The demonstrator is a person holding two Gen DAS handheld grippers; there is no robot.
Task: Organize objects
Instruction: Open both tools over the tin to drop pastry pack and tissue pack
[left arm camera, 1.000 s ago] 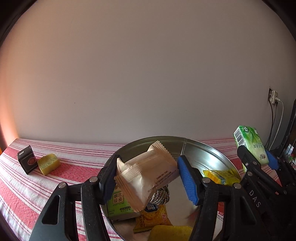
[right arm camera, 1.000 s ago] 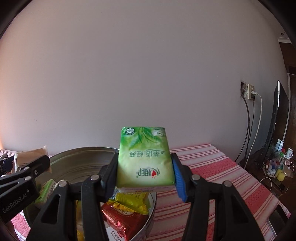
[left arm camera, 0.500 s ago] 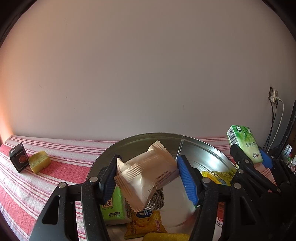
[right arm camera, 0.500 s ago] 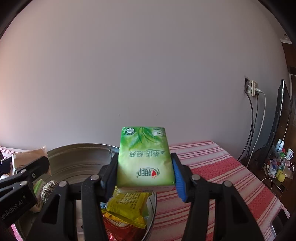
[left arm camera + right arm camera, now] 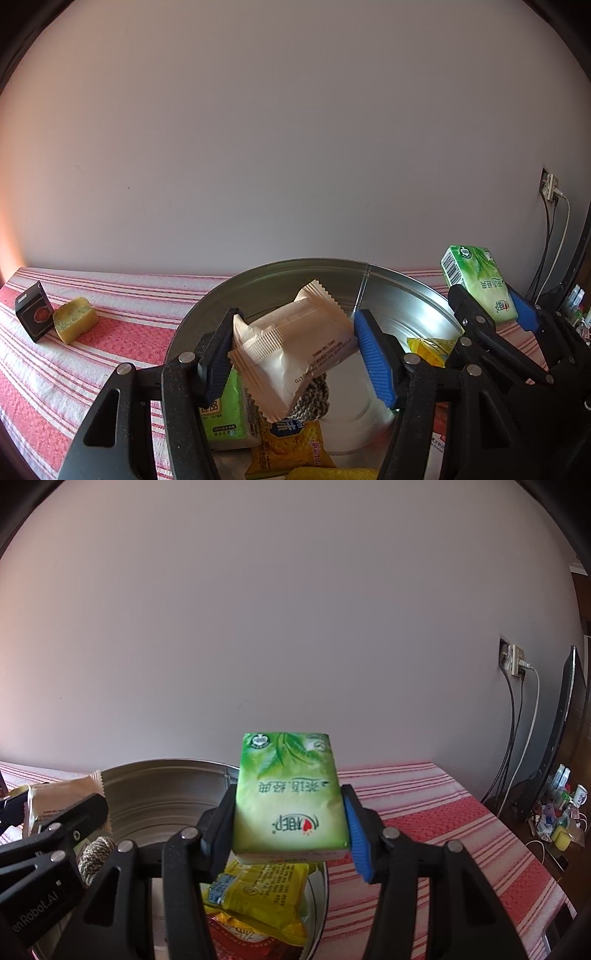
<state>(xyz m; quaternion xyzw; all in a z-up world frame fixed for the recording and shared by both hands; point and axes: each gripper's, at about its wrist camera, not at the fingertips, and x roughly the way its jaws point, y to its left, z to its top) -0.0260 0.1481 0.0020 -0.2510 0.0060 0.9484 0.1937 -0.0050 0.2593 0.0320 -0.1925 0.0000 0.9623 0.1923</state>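
My left gripper (image 5: 295, 350) is shut on a beige snack packet (image 5: 291, 347) and holds it above a round metal basin (image 5: 399, 291). My right gripper (image 5: 290, 827) is shut on a green tissue pack (image 5: 288, 794) above the basin's right rim (image 5: 162, 775); the pack also shows in the left wrist view (image 5: 478, 280). Inside the basin lie a green packet (image 5: 223, 410), a yellow cracker packet (image 5: 288, 446), a woven scrubber (image 5: 310, 400), a yellow packet (image 5: 258, 897) and a red packet (image 5: 251, 941).
A black box (image 5: 33, 315) and a yellow sponge block (image 5: 75, 323) stand on the red-striped cloth (image 5: 110, 332) at far left. A wall socket with cables (image 5: 513, 661) and a cluttered side table (image 5: 561, 812) are at right. The wall stands close behind.
Both grippers have risen and moved forward over the basin with their packets; the box and sponge have drifted left in the left wrist view.
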